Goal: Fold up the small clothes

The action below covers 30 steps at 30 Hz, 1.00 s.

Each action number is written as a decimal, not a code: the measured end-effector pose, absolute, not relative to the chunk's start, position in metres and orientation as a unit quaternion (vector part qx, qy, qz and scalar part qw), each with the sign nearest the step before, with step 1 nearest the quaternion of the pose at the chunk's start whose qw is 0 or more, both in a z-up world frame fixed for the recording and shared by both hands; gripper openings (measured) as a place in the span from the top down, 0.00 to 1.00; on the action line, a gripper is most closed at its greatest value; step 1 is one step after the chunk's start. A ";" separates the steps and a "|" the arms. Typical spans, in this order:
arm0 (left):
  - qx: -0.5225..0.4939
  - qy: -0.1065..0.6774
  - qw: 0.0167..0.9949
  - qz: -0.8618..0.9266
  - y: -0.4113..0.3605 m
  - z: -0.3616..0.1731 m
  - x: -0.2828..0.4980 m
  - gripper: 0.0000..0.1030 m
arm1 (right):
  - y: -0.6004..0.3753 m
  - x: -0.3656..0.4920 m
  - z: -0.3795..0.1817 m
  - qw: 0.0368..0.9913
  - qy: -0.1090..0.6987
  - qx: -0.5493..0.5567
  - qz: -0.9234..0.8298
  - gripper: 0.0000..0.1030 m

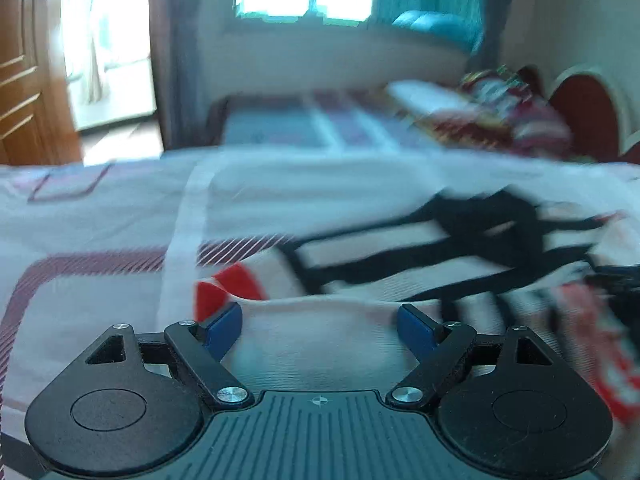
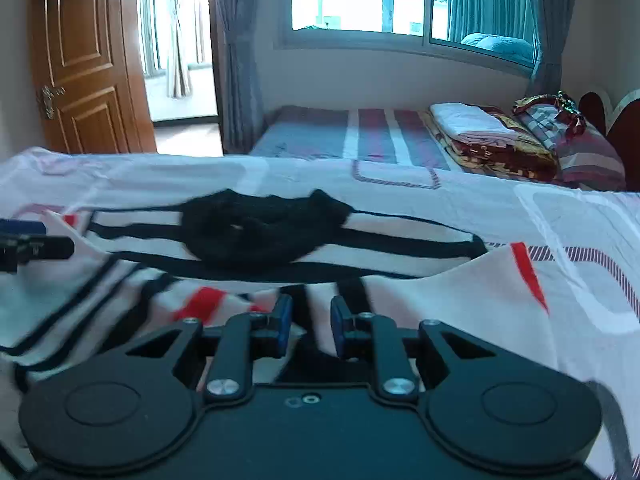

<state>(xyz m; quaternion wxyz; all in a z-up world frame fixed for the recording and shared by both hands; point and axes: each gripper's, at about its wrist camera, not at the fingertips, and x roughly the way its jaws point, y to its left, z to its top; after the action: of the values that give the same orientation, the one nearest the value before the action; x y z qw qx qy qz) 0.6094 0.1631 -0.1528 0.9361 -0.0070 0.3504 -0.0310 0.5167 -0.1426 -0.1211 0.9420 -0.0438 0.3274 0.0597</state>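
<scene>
A bedroom: a bed under a white sheet (image 2: 500, 200) with maroon outlines, a wooden door (image 2: 84, 60) at upper left. The left wrist view is smeared by blur. The garment (image 2: 400, 236), white with black stripes, red patches and a dark bunched collar, lies rumpled across mid-frame. The left gripper (image 1: 320, 320) stands spread wide over its pale hem. The right gripper (image 2: 308, 326) is nearly closed with cloth between its blue pads; whether they pinch it I cannot tell.
</scene>
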 end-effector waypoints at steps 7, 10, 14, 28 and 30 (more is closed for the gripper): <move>0.008 0.329 0.944 -0.030 0.156 -0.141 0.606 0.17 | -0.164 0.510 -0.112 0.958 0.276 -0.053 0.060 0.79; 0.050 0.359 0.932 -0.026 0.152 -0.154 0.616 0.10 | -0.201 0.517 -0.103 0.964 0.260 -0.046 -0.005 0.78; 0.090 0.359 0.929 0.008 0.135 -0.143 0.618 0.02 | -0.228 0.550 -0.124 0.936 0.342 -0.061 -0.049 0.69; 0.026 0.352 0.935 -0.030 0.058 -0.154 0.530 0.00 | -0.183 0.444 -0.135 0.936 0.327 -0.075 0.102 0.65; 0.035 0.331 0.943 0.001 0.058 -0.138 0.515 0.00 | -0.187 0.441 -0.129 0.937 0.332 -0.055 0.095 0.65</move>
<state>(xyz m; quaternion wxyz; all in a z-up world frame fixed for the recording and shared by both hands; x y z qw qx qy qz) 0.5151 0.0584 -0.1382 0.9430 0.0349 0.3308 0.0009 0.4413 -0.1872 -0.1294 0.9369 -0.0553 0.3317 0.0953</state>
